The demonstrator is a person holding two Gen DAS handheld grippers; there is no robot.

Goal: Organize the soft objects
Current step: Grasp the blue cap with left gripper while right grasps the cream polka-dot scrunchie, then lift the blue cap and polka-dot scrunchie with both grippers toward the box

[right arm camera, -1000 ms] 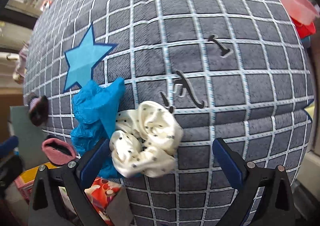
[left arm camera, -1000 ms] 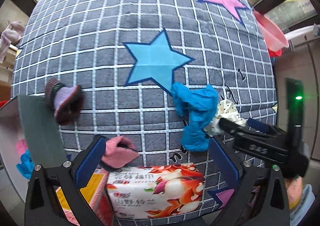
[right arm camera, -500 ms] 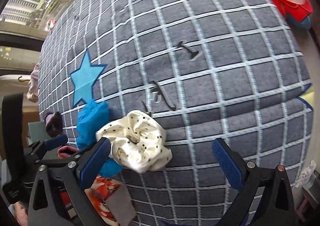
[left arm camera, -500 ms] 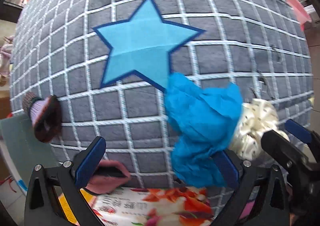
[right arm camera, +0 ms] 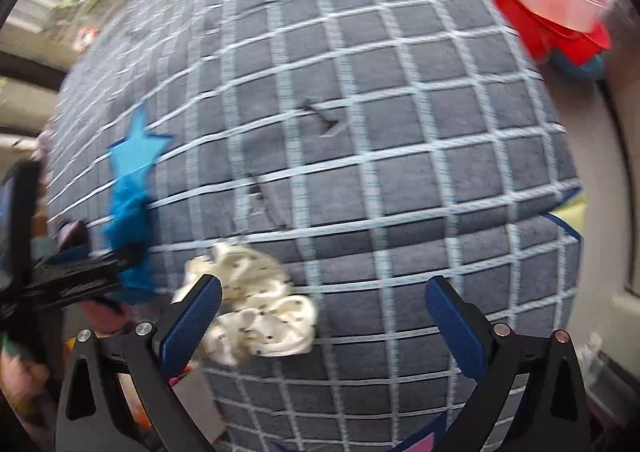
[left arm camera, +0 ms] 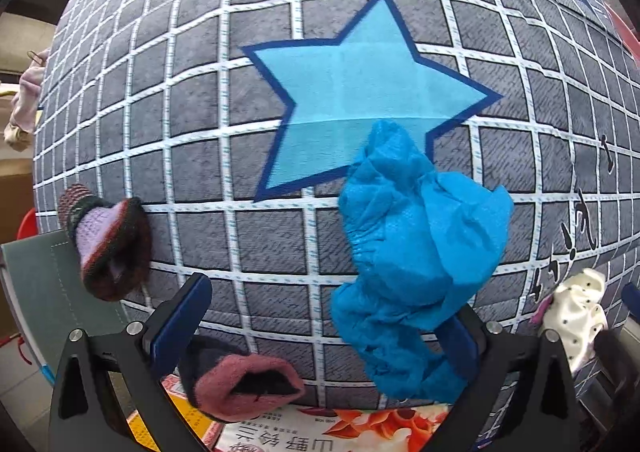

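A crumpled blue cloth (left arm camera: 416, 252) lies on the grey checked mat (left arm camera: 200, 132), just below a light-blue star. My left gripper (left arm camera: 320, 328) is open and low over the mat; the cloth drapes over its right fingertip. A pink knitted cuff (left arm camera: 244, 384) sits by its left finger, and a purple and dark knitted piece (left arm camera: 108, 244) lies further left. A white dotted scrunchie (right arm camera: 256, 316) rests against the left finger of my open right gripper (right arm camera: 324, 324), which holds nothing. The blue cloth (right arm camera: 128, 228) and left gripper (right arm camera: 80, 276) show at that view's left.
A printed carton (left arm camera: 320, 428) lies at the mat's near edge under my left gripper. A grey-green tray (left arm camera: 44, 292) stands at the left. Red basins (right arm camera: 552, 12) are stacked at the far right of the mat (right arm camera: 400, 172). The right wrist view is motion-blurred.
My left gripper has closed in on the blue cloth, which now reaches its right finger. The right gripper has drawn back and swung right; the scrunchie now sits at its left finger.
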